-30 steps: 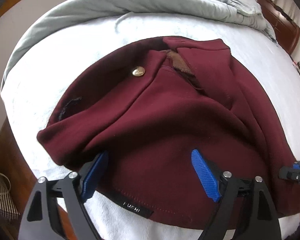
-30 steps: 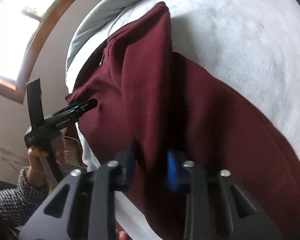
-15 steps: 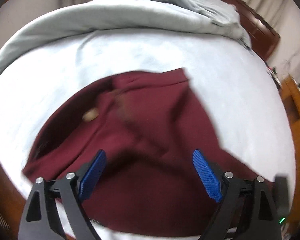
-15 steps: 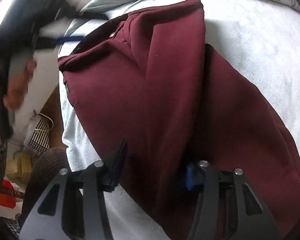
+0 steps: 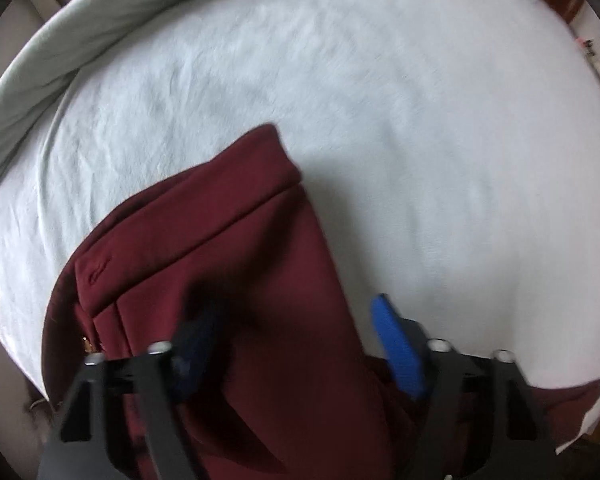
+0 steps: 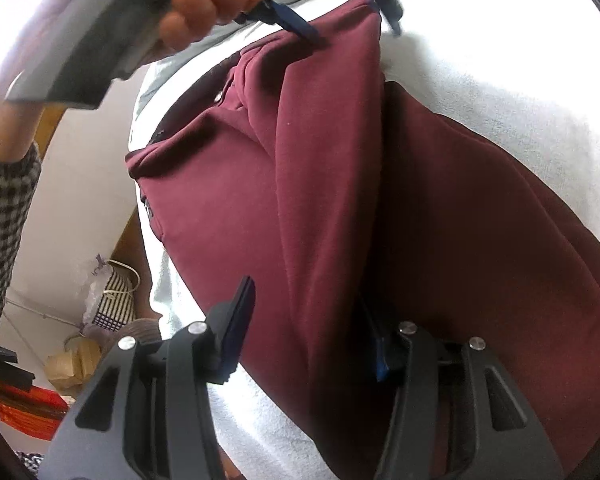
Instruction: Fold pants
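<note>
Bedroom, white-sheeted bed [image 5: 380, 80], grey duvet [image 5: 60, 52]

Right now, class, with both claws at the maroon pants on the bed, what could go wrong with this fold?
1. The left claw is closing astride the maroon pants near the folded edge; it may pinch only the top layer.
2. The right claw straddles a raised ridge, which could set a crease.

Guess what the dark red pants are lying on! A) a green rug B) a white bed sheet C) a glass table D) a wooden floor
B: the dark red pants lie spread on a white bed sheet, which shows all around them in both wrist views.
</note>
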Action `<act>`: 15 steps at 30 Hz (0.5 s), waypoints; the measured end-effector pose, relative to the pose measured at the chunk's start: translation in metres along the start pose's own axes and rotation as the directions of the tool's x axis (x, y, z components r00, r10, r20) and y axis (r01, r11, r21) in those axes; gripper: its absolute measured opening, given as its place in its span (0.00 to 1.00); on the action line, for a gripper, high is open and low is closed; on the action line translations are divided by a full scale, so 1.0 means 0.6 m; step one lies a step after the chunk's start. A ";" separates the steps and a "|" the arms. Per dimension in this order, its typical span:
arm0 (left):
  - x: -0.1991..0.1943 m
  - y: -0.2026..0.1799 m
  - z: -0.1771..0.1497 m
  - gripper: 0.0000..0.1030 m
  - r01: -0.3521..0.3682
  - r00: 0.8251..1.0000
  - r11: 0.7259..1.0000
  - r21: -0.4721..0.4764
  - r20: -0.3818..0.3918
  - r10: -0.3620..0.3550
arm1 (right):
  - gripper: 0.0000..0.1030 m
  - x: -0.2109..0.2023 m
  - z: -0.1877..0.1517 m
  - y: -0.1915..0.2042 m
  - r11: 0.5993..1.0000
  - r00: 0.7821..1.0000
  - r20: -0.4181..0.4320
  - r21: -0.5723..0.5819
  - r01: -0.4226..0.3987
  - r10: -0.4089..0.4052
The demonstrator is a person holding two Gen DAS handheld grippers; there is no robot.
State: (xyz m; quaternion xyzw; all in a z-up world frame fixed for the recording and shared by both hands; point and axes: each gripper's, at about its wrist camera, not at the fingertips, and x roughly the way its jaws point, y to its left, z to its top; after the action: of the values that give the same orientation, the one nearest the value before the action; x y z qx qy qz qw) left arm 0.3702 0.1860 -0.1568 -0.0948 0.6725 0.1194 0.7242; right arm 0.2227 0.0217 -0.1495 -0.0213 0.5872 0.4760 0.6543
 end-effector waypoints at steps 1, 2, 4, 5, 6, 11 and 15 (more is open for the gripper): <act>0.007 0.001 0.002 0.56 -0.005 1.000 1.000 -0.003 -0.015 0.005 | 0.48 0.000 -0.001 -0.002 1.000 1.000 0.002 0.004 -0.005 0.005; 0.015 0.002 0.004 0.55 0.004 1.000 1.000 -0.006 -0.030 -0.005 | 0.47 -0.001 -0.001 -0.005 1.000 1.000 0.006 0.011 -0.011 0.011; 0.024 0.005 0.004 0.42 0.006 0.999 1.000 -0.017 -0.042 -0.006 | 0.47 0.002 -0.002 -0.005 1.000 1.000 0.009 0.021 -0.018 0.017; 0.026 0.007 0.004 0.25 0.004 0.999 1.000 -0.026 -0.040 -0.005 | 0.47 0.002 -0.001 -0.006 0.999 1.000 0.009 0.026 -0.021 0.021; 0.026 0.010 0.002 0.16 0.019 0.999 0.999 -0.041 -0.036 -0.021 | 0.47 0.002 -0.001 -0.007 0.999 1.000 0.010 0.028 -0.023 0.022; -0.013 0.012 -0.038 0.09 0.043 0.996 0.998 -0.037 0.077 -0.040 | 0.46 -0.010 0.000 -0.017 0.999 1.000 0.011 0.043 -0.025 0.024; -0.084 0.059 -0.103 0.09 0.080 0.963 0.993 -0.085 0.263 -0.055 | 0.45 -0.021 0.000 -0.026 0.997 0.999 0.021 0.064 -0.032 0.031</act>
State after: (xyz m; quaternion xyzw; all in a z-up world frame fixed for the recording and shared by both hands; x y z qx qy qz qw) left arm 0.2975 0.1989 -0.1103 -0.1356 0.5616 0.1379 0.8045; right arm 0.2345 0.0055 -0.1477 0.0135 0.5960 0.4674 0.6528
